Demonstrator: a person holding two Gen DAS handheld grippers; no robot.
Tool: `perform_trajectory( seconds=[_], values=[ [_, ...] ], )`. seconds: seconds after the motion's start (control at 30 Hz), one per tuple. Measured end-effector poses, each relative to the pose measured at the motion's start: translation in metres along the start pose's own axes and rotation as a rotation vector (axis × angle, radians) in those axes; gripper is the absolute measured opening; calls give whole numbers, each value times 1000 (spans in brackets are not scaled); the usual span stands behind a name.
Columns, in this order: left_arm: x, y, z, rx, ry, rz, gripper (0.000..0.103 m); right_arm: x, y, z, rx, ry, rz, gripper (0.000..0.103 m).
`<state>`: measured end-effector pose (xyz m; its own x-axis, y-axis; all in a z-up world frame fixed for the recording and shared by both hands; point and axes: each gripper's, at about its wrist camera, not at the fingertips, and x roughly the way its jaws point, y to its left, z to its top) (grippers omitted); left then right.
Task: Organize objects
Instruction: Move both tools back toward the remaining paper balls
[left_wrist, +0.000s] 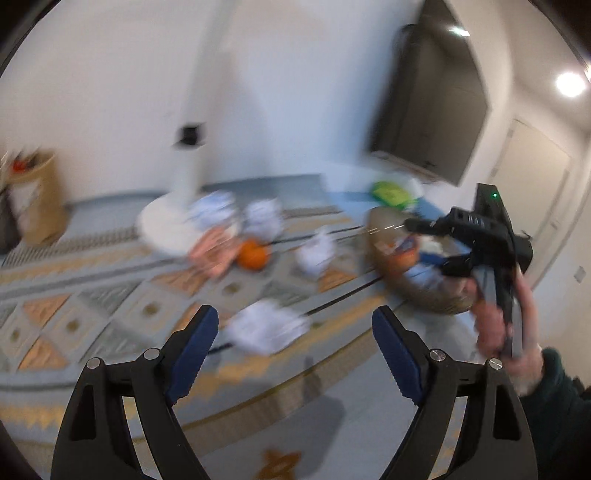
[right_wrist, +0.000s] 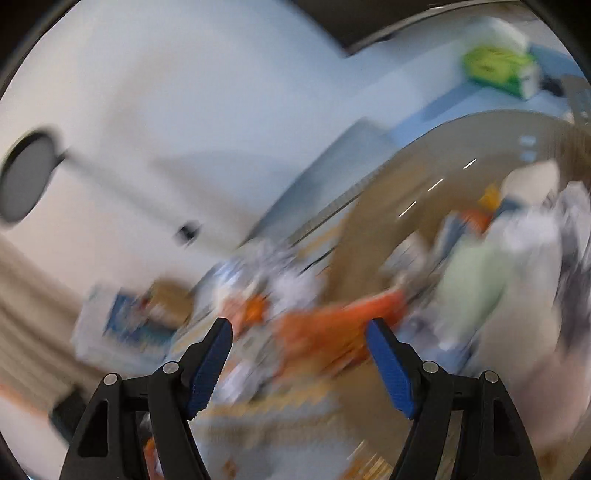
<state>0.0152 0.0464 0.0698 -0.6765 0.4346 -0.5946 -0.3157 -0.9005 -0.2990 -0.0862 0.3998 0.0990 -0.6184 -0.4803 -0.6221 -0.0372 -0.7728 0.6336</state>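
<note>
Both tools gape wide and empty: the left tool (left_wrist: 293, 325) above crumpled white paper (left_wrist: 267, 326) on the patterned woven rug (left_wrist: 92, 291); the right tool (right_wrist: 299, 334) near a rounded brown basket (right_wrist: 373, 221).

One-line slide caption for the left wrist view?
Open left gripper above crumpled paper on patterned rug; right gripper over brown basket.

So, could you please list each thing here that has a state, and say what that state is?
left gripper: open, holding nothing
right gripper: open, nothing clearly between its pads
basket: on the rug, already holding several items
orange ball: lying loose on the rug
crumpled white paper: loose on the rug, beyond the left gripper
green packet: lying on the floor behind the basket
</note>
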Motion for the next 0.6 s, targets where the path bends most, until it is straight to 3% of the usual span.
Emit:
perform_trajectory(
  seconds=[0.1,0.2,0.27,0.33,0.4,0.47,0.5,0.53,0.6],
  values=[
    [-6,29,-15,-59,31,47,85,-25,0,-7,19,-72,-3,70],
    [-9,51,-24,-114,48,67,85,-59,39,-38,-159,-161,-79,71],
    [-8,57,-29,-130,61,76,85,-71,72,-65,-289,-171,-61,72],
    [-4,54,-32,-114,60,90,85,-63,104,-93,-393,-120,-35,79],
    [2,46,-37,-60,37,145,85,-42,129,-125,-488,-67,-68,95],
    [5,40,-47,-9,-46,240,85,-11,144,-156,-598,-36,-157,95],
    [9,38,-49,0,-27,309,85,1,145,-167,-616,-22,-199,95],
    [10,38,-49,12,-24,322,85,17,141,-174,-602,3,-249,95],
    [9,38,-50,22,-35,269,85,37,126,-172,-493,58,-261,90]
  ],
)
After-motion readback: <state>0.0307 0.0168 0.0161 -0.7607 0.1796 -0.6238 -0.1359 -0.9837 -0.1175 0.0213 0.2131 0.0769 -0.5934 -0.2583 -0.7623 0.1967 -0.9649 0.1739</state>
